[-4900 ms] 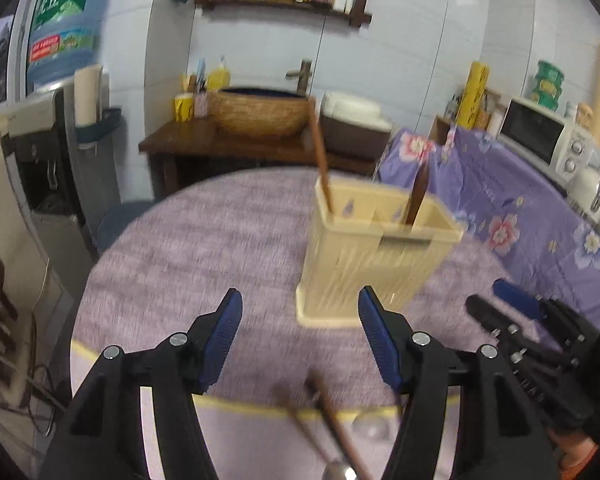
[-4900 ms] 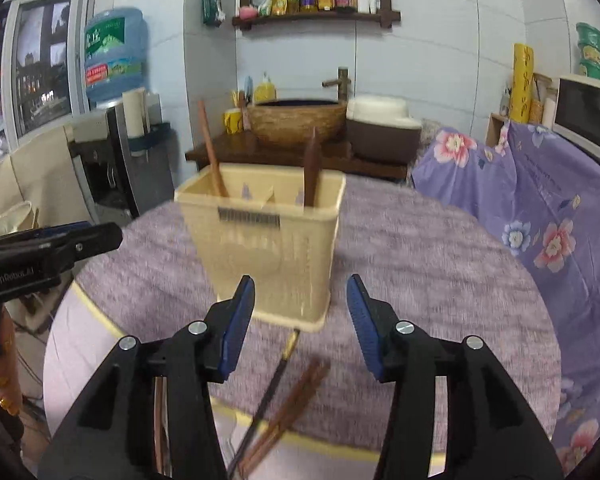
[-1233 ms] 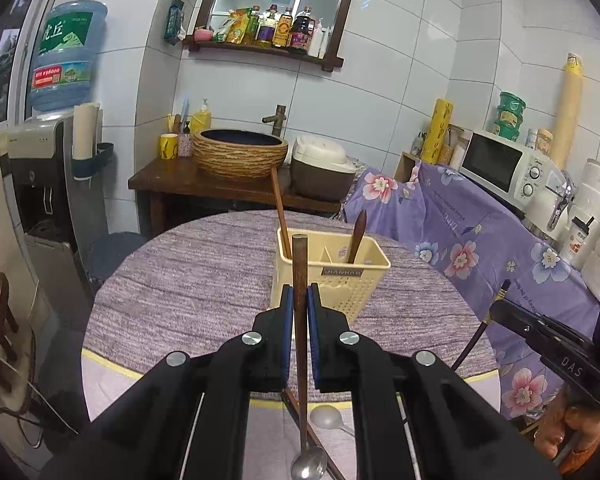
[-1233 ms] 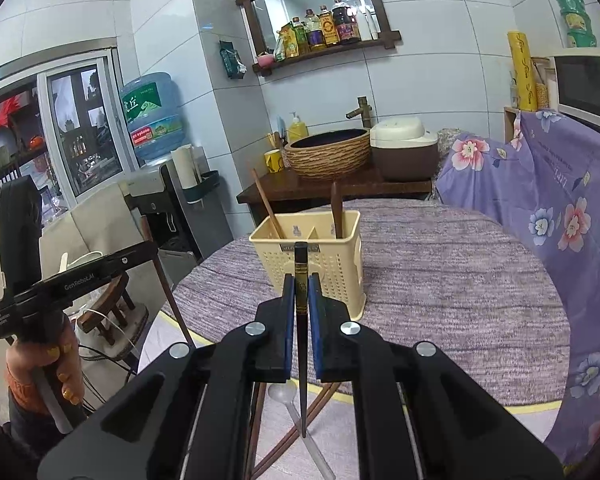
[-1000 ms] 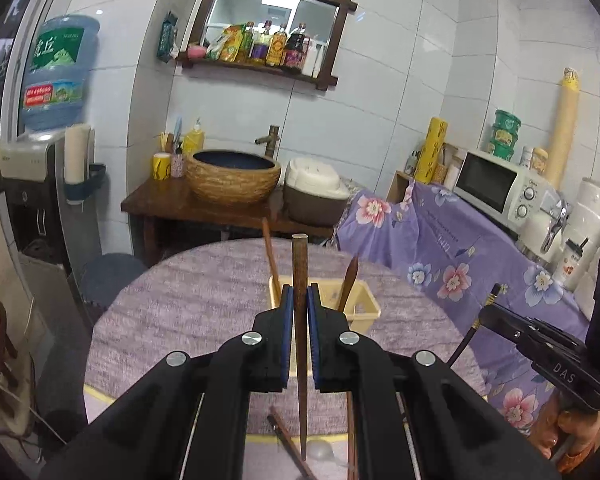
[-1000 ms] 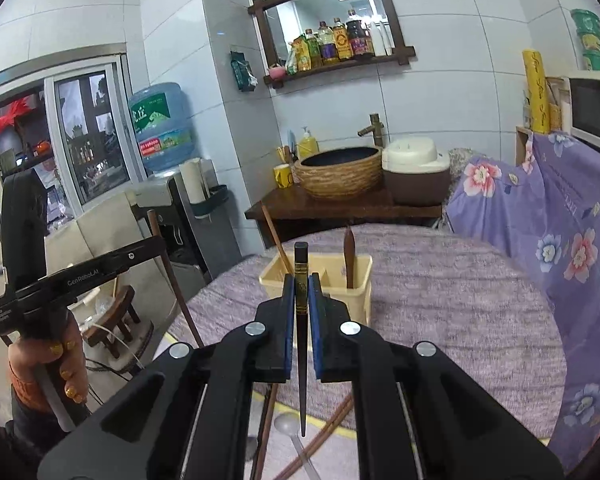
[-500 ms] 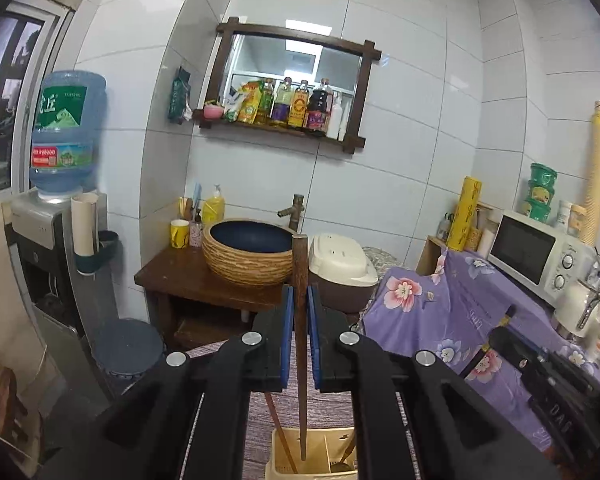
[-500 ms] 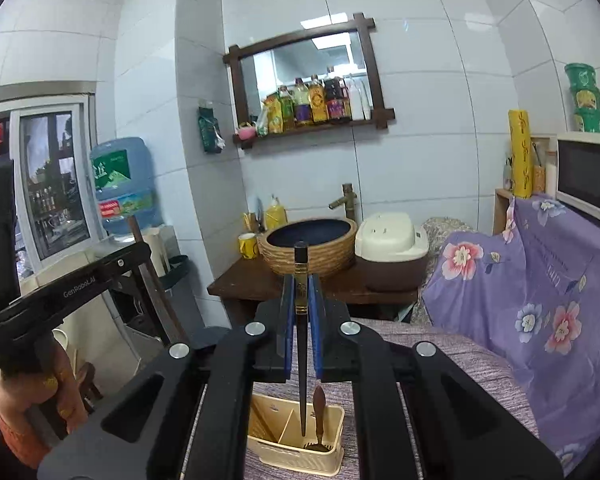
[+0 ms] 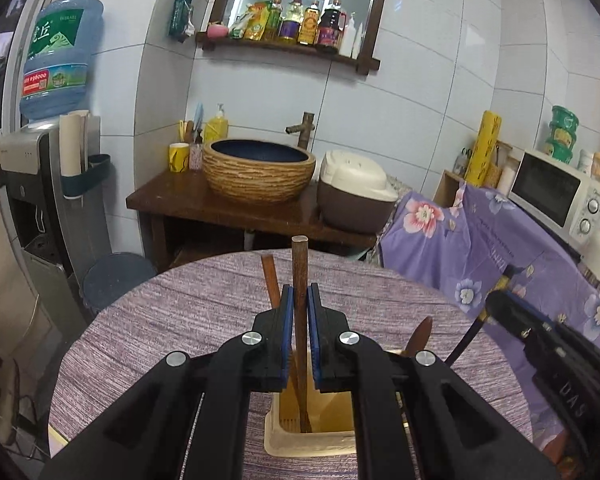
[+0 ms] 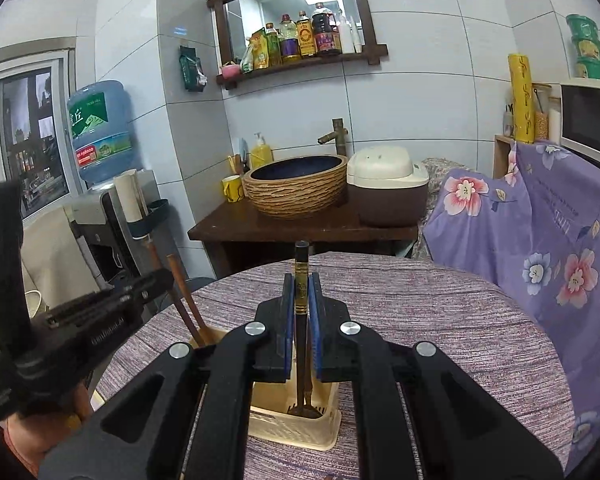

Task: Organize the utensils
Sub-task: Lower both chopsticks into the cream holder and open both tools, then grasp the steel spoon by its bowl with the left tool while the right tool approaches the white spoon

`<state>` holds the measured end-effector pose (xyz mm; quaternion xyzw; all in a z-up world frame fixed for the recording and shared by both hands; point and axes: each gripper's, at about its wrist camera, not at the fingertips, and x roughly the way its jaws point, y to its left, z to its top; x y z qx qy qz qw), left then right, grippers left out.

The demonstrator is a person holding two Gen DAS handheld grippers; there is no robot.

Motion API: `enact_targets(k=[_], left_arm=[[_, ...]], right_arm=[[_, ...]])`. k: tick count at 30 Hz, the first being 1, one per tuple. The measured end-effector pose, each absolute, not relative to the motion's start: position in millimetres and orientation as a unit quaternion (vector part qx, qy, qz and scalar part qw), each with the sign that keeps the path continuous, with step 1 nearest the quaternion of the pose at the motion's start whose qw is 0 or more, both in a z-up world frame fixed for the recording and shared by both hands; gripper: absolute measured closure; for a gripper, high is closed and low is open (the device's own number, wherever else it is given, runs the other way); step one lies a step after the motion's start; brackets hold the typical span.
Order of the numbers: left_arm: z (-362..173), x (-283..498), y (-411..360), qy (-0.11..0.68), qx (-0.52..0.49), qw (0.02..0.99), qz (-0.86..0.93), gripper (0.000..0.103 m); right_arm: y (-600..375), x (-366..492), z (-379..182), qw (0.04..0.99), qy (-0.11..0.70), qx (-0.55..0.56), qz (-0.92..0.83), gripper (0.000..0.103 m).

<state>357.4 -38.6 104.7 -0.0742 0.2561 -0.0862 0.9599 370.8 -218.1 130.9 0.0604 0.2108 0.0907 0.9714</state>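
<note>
My left gripper (image 9: 300,300) is shut on a brown wooden-handled utensil (image 9: 299,268), held upright with its lower end inside the cream utensil holder (image 9: 312,440) below. Another wooden handle (image 9: 270,280) and a wooden spoon (image 9: 418,334) stand in the holder. My right gripper (image 10: 301,288) is shut on a black utensil with a gold band (image 10: 301,276), also upright, its lower end down in the holder (image 10: 296,428). Each gripper shows in the other's view: the right one (image 9: 540,344) at right, the left one (image 10: 92,328) at left.
The holder stands on a round table with a purple cloth (image 9: 160,320). Behind are a wooden stand with a woven basin (image 9: 258,172), a rice cooker (image 9: 356,196), a water dispenser (image 9: 40,168), and a flowered cover (image 9: 480,248) under a microwave (image 9: 556,196).
Both grippers closed on utensils from the table, lifted them, and have now lowered them so their ends sit inside the holder, which has risen in both views.
</note>
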Motion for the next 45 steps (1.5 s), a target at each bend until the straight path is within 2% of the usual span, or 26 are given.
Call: enact_targets(k=[5, 7, 8, 9, 10, 11, 15, 17, 18, 19, 25, 31, 36, 41, 45], left_arm=[[99.0, 357.8, -39.7, 0.264, -0.076, 0.957, -0.091, 0.094], [100.9, 354.0, -39.4, 0.262, -0.074, 0.957, -0.099, 0.093], [101.8, 351.7, -39.7, 0.262, -0.072, 0.957, -0.102, 0.086], [101.9, 349.6, -41.0, 0.261, -0.070, 0.957, -0.103, 0.080], [102.5, 346.2, -40.8, 0.261, -0.068, 0.957, -0.106, 0.062], [103.4, 340.3, -39.3, 0.256, -0.068, 0.958, -0.107, 0.048], [102.2, 313.0, -32.8, 0.246, -0.056, 0.960, -0.119, 0.032], [97.8, 294.5, -27.2, 0.239, -0.048, 0.962, -0.126, 0.013], [94.3, 284.8, -24.0, 0.235, -0.042, 0.963, -0.127, 0.009], [91.6, 277.8, -22.1, 0.232, -0.036, 0.964, -0.128, 0.005], [45.9, 233.6, -18.6, 0.278, 0.040, 0.950, -0.133, 0.005], [-5.8, 198.5, -13.6, 0.350, 0.041, 0.922, -0.159, 0.005], [-25.2, 170.8, -17.4, 0.360, 0.048, 0.911, -0.196, 0.005], [-48.6, 153.9, -26.4, 0.389, 0.105, 0.894, -0.197, 0.005], [-60.7, 146.9, -25.0, 0.405, 0.113, 0.883, -0.208, 0.014]], right_arm=[[-220.2, 368.4, 128.0, 0.972, 0.207, 0.068, 0.091, 0.095], [-221.1, 366.8, 127.7, 0.972, 0.206, 0.069, 0.091, 0.090], [-221.2, 366.8, 128.2, 0.972, 0.205, 0.069, 0.090, 0.085], [-222.1, 365.2, 127.7, 0.972, 0.204, 0.071, 0.089, 0.072], [-222.8, 362.6, 127.5, 0.973, 0.202, 0.072, 0.087, 0.058], [-223.3, 358.0, 127.4, 0.974, 0.197, 0.072, 0.085, 0.056], [-221.8, 335.4, 124.8, 0.977, 0.190, 0.050, 0.083, 0.055], [-220.5, 319.7, 119.6, 0.977, 0.192, 0.037, 0.086, 0.044], [-219.3, 308.4, 115.4, 0.978, 0.190, 0.026, 0.085, 0.032], [-218.6, 299.3, 111.7, 0.979, 0.187, 0.017, 0.081, 0.025], [-212.3, 247.5, 64.9, 0.973, 0.214, -0.030, 0.082, 0.019], [-222.5, 214.6, 13.2, 0.960, 0.270, 0.002, 0.075, 0.019], [-233.7, 199.9, -13.0, 0.950, 0.304, 0.030, 0.066, 0.019], [-235.4, 189.5, -24.3, 0.946, 0.315, 0.041, 0.069, 0.019], [-229.3, 187.5, -25.6, 0.945, 0.318, 0.037, 0.074, 0.019]])
